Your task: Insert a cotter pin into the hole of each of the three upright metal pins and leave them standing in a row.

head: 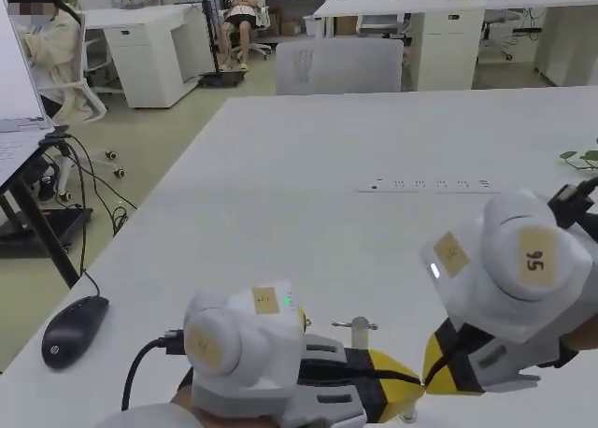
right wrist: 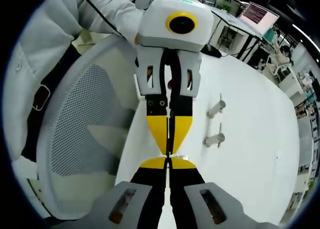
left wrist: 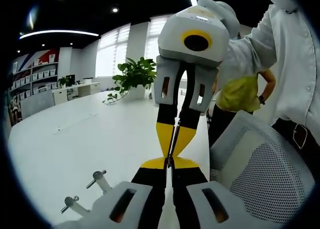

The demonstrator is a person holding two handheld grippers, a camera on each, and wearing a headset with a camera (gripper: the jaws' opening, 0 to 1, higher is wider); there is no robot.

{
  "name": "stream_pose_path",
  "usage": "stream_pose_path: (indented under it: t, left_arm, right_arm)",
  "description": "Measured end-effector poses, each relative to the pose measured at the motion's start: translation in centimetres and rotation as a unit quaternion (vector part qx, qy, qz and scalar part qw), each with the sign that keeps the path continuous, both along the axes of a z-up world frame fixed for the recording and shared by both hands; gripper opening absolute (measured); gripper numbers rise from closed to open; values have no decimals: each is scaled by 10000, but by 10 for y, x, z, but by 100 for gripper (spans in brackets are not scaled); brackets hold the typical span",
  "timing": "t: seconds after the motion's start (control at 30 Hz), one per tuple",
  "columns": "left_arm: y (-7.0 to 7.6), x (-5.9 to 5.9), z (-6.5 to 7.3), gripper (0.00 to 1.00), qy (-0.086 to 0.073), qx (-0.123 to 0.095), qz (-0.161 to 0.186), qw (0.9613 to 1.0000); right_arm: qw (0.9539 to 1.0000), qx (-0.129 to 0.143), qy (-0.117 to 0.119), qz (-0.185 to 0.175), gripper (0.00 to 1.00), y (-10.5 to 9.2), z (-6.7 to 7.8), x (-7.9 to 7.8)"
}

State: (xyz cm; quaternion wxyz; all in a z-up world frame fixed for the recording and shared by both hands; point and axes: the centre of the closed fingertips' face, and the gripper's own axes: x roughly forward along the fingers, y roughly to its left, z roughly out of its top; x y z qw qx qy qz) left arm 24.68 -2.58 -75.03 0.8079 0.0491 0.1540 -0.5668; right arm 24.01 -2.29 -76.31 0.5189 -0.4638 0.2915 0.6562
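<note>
The cotter pin (left wrist: 174, 136), a thin bright wire, is pinched between the jaws of the right gripper (left wrist: 171, 153). Its long axis is laid along them, and its end is met by the pressed-together tips of the left gripper (left wrist: 167, 165). Two metal pins (left wrist: 100, 180), each already crossed, are seen just left of the left jaws.

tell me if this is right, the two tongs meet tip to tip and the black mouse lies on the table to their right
No: the head view shows the mouse on the table to their left. The left tongs and right tongs do meet tip to tip.
</note>
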Motion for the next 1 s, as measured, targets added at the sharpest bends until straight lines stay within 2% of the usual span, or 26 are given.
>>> stream_pose_path:
  t: [0.17,0.37,0.47,0.53,0.73,0.8,0.9,1.0]
  left_arm:
    - [1,0,0,1,-39,0,-4,10000]
    - [2,0,1,0,48,-93,-19,9999]
    - [3,0,0,0,26,-49,-31,10000]
    - [4,0,-1,0,15,-38,-39,10000]
    - [5,-4,-1,0,-109,30,-171,9998]
    - [4,-5,0,0,-160,24,-236,9996]
    - [4,-10,3,0,-194,-32,-351,9992]
    - [4,-14,5,0,-231,-40,-456,9987]
  right_arm:
    - [10000,18,-9,10,1,1,0,0]
    - [9999,83,120,-5,3,0,1,-1]
    - [9998,5,212,-12,10,-4,-1,-3]
    - [9997,12,230,-32,11,-7,-1,-2]
    - [9977,127,611,-254,11,-10,-1,-3]
    - [9958,204,819,-346,11,-10,0,-3]
    - [9905,297,1251,-483,11,-11,0,-7]
    - [9871,334,1478,-527,12,-11,0,-9]
